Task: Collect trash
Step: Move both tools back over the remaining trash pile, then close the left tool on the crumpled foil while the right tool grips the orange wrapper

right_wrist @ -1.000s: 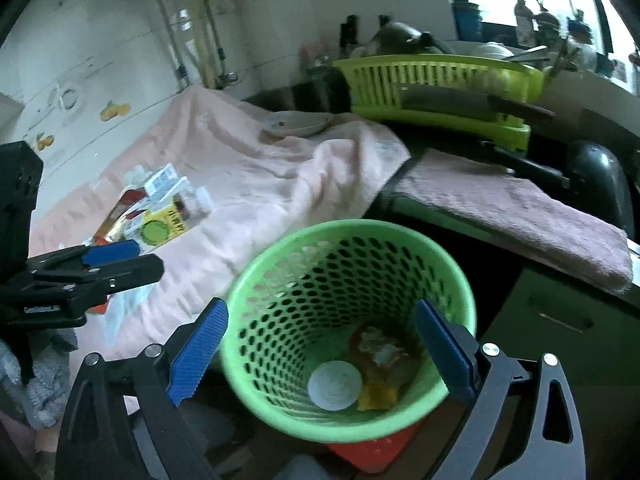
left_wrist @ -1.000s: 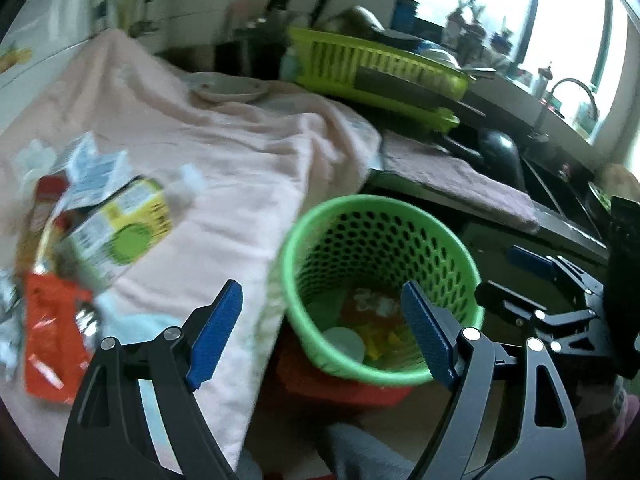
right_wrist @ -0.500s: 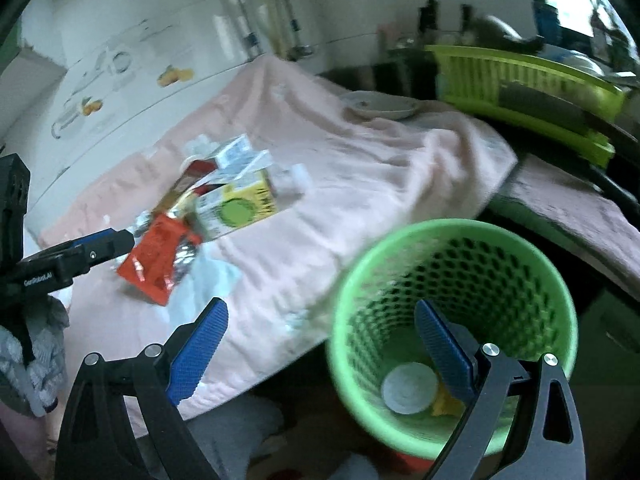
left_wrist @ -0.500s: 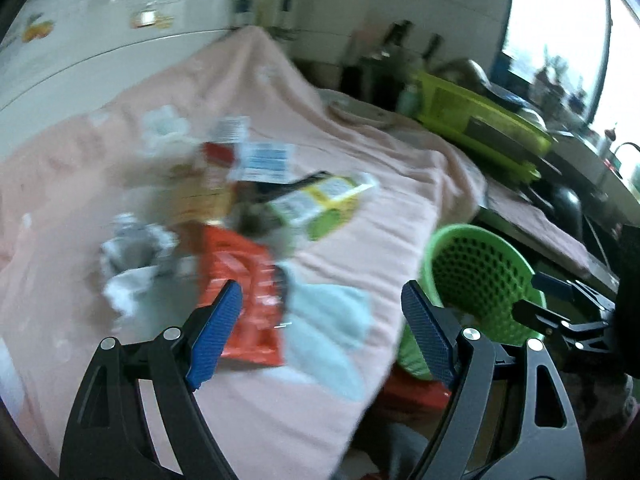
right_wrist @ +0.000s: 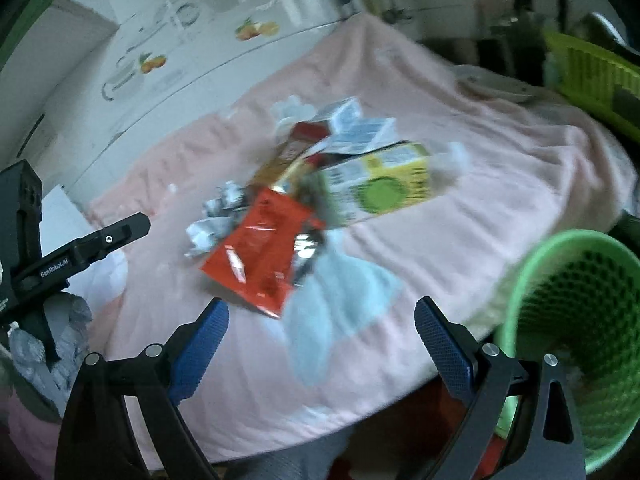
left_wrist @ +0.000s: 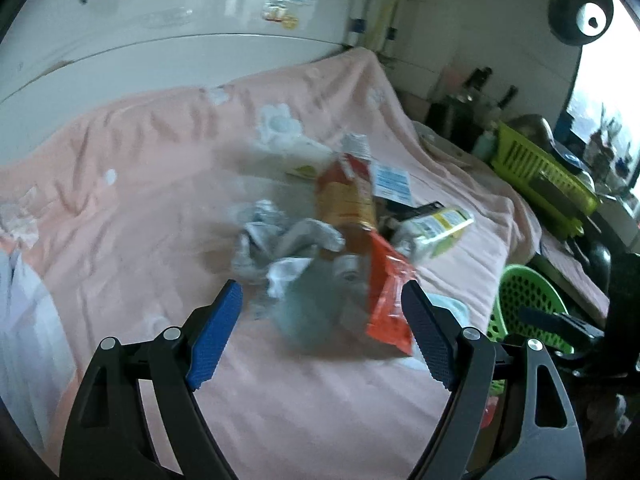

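Observation:
A heap of trash lies on the pink cloth (left_wrist: 140, 208): a red foil wrapper (left_wrist: 387, 300) (right_wrist: 260, 256), crumpled grey-white paper (left_wrist: 280, 244) (right_wrist: 218, 216), an orange-red pouch (left_wrist: 344, 196), a yellow-green drink carton (left_wrist: 436, 228) (right_wrist: 384, 184) and white labelled cartons (right_wrist: 356, 124). The green mesh bin (right_wrist: 580, 320) (left_wrist: 524, 304) stands off the cloth's right edge. My left gripper (left_wrist: 320, 332) is open and empty, just short of the crumpled paper and wrapper. My right gripper (right_wrist: 320, 340) is open and empty, in front of the red wrapper, left of the bin.
A white fridge (left_wrist: 160, 40) stands behind the cloth. A green dish rack (left_wrist: 536, 168) (right_wrist: 592, 76), a plate (right_wrist: 496, 84) and dark bottles sit on the counter at the right. Something red lies under the bin.
Both grippers have swung left, away from the bin and toward the trash heap. The heap now lies centred ahead of each; the bin has slid to the right edge. Both stay open.

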`<state>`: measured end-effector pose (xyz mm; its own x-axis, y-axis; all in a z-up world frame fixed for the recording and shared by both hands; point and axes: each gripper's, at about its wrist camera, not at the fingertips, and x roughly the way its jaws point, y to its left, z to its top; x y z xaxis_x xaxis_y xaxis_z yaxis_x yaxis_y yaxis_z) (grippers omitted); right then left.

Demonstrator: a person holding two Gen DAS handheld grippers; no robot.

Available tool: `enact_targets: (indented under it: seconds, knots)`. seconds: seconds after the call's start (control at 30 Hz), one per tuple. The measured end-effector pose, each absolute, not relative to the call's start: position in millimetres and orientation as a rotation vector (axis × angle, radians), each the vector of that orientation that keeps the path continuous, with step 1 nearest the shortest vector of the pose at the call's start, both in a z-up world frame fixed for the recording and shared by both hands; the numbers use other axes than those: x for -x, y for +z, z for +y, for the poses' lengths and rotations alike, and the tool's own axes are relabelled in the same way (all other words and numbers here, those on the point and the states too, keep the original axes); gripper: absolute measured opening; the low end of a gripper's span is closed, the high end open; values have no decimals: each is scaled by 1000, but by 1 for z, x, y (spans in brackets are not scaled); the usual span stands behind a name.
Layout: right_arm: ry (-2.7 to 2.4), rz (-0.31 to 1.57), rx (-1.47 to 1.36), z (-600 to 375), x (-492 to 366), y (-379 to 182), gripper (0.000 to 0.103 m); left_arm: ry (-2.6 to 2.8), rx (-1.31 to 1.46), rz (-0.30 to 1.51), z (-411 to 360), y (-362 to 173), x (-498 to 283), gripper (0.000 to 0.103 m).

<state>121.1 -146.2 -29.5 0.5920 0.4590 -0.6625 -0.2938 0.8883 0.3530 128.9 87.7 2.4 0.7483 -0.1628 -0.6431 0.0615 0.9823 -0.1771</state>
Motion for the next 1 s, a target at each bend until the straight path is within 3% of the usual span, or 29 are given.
enact_targets:
  seconds: [0.7,0.87,1.0]
  knots:
    - [423,938,-236,-58,-208,-60,86,-36,238,726,151,-10,-141,79]
    - [417,979,-233,-54,-217,-69,68,-33,249,734,152,-11,-154,78]
    - [421,973,-220,-55,-212,-69,62,-36,247,755,149,-17,-173,75]
